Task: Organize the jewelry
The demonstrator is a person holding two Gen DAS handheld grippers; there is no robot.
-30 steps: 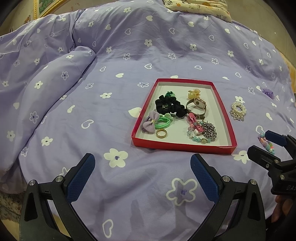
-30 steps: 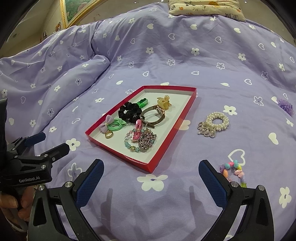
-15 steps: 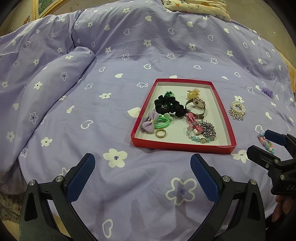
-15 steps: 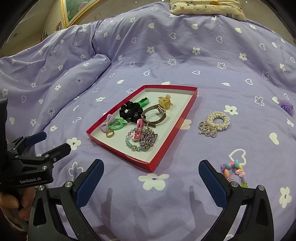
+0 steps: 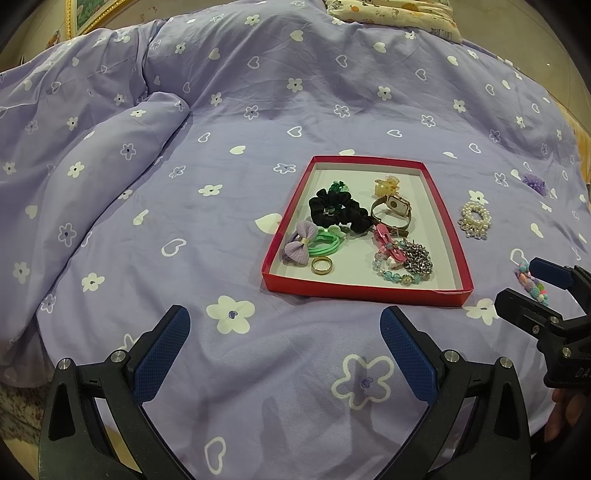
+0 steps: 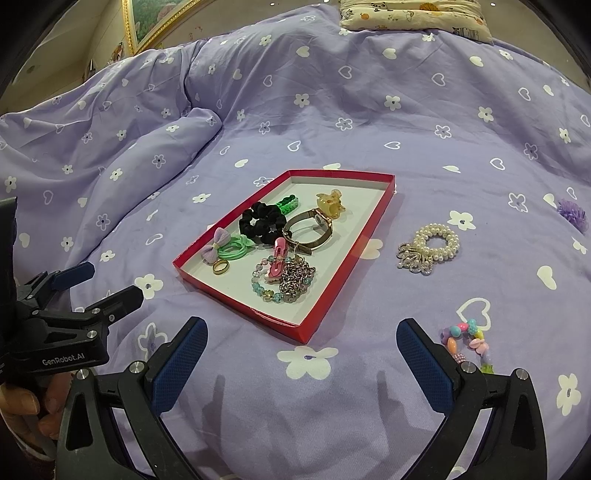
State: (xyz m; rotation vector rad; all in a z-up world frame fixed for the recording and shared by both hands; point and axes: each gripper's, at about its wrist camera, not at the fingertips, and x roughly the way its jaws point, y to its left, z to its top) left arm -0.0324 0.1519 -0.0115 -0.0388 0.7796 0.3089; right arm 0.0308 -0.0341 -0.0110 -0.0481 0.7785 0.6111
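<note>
A red tray (image 5: 452, 225) (image 6: 376, 218) lies on the purple bedspread, holding a black scrunchie (image 5: 338, 210), a watch (image 5: 393, 208), a gold ring (image 5: 321, 265), a lilac bow, green ties, a pink clip and a beaded chain. Outside it on the right lie a pearl bracelet (image 5: 475, 219) (image 6: 432, 245), a colourful bead bracelet (image 5: 530, 282) (image 6: 467, 341) and a purple flower (image 5: 533, 182) (image 6: 572, 214). My left gripper (image 5: 284, 349) (image 6: 99, 286) hovers open in front of the tray. My right gripper (image 6: 301, 365) (image 5: 535, 286) is open, its right finger beside the bead bracelet.
The bedspread (image 5: 221, 110) bunches into a thick fold (image 5: 110, 155) at the left. A patterned pillow (image 6: 413, 16) lies at the far end. A gilt frame (image 6: 147, 26) shows at the upper left. A hand (image 6: 22, 410) holds the left gripper.
Both views have shifted only slightly, with the tray sitting a touch lower and closer. Nothing was picked up or let go.
</note>
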